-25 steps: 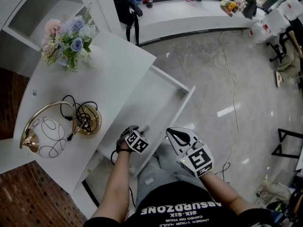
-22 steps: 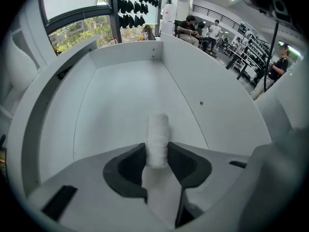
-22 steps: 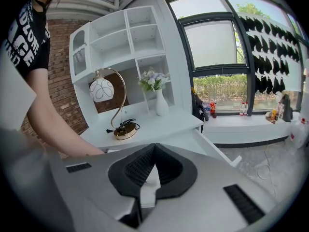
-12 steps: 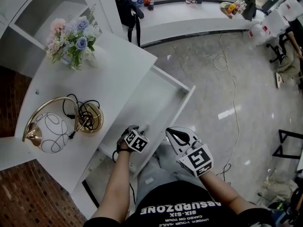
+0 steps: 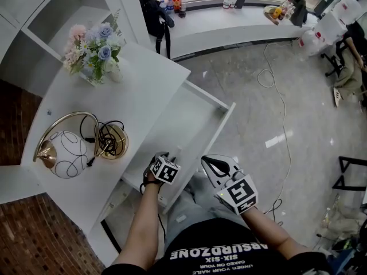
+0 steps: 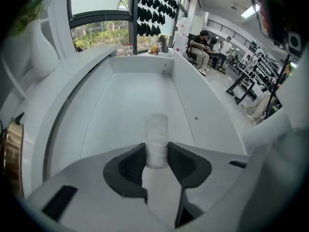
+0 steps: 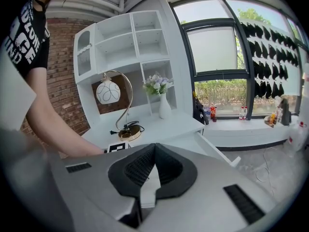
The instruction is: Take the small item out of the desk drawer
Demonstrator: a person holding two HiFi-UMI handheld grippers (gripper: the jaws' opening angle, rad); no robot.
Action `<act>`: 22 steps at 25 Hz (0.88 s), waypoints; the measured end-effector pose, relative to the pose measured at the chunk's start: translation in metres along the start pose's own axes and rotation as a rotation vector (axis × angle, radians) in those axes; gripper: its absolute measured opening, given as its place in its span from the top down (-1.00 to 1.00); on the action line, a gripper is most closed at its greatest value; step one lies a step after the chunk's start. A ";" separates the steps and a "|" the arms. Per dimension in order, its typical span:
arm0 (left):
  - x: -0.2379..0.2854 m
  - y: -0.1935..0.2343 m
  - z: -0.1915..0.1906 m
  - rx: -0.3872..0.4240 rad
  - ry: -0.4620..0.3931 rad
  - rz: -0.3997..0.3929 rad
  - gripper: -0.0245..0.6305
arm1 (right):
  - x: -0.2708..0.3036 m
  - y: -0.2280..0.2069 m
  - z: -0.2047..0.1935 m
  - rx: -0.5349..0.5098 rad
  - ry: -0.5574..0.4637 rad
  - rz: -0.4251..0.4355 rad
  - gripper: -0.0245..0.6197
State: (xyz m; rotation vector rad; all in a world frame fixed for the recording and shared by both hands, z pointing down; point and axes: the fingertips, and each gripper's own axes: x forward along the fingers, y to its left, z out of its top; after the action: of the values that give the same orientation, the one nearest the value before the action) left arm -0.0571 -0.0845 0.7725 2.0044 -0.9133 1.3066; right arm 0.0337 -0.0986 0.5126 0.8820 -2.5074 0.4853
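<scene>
My left gripper points steeply down over the near end of the open white desk drawer. Its jaws are partly closed on the small translucent white cylinder — the dark pads press it from both sides. The cylinder's far end sticks out past the tips, above the drawer's bare floor. So the small item sits in my left jaws, at the near end of the drawer, close to its front panel. I cannot tell whether its end touches the drawer floor.

My right gripper hangs just right of the left one, outside the drawer by its near right corner. Its jaws are brought together with nothing between them.

Two things stand on the white worktop, left of the drawer. At the near end is a gold arc lamp with a white globe shade, its black cord coiled on the gold base. At the far end is a white vase of pink and blue flowers — well apart from the lamp.
</scene>
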 end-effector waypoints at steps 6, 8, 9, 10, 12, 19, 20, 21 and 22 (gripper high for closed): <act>-0.014 -0.001 0.001 -0.021 -0.031 0.016 0.48 | -0.011 0.011 -0.001 -0.009 -0.007 -0.010 0.93; -0.019 -0.003 0.001 -0.026 -0.043 0.017 0.48 | -0.015 0.014 -0.002 -0.011 -0.010 -0.016 0.93; -0.021 -0.004 0.001 -0.028 -0.048 0.018 0.48 | -0.017 0.015 -0.002 -0.013 -0.012 -0.019 0.93; -0.024 -0.005 0.000 -0.031 -0.053 0.019 0.48 | -0.019 0.017 -0.002 -0.014 -0.014 -0.021 0.93; -0.029 -0.007 -0.001 -0.035 -0.064 0.022 0.48 | -0.023 0.021 -0.002 -0.017 -0.019 -0.025 0.93; -0.051 -0.012 0.001 -0.052 -0.128 0.040 0.48 | -0.034 0.033 -0.004 -0.023 -0.036 -0.036 0.93; -0.054 -0.013 0.001 -0.055 -0.136 0.041 0.48 | -0.036 0.036 -0.004 -0.024 -0.038 -0.036 0.93; -0.057 -0.014 0.001 -0.058 -0.144 0.043 0.48 | -0.037 0.039 -0.005 -0.025 -0.039 -0.036 0.93; -0.061 -0.015 0.000 -0.062 -0.153 0.047 0.48 | -0.039 0.042 -0.006 -0.026 -0.040 -0.036 0.93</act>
State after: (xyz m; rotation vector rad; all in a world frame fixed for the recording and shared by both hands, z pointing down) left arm -0.0625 -0.0618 0.7146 2.0679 -1.0641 1.1478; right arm 0.0353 -0.0460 0.4904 0.9347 -2.5235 0.4261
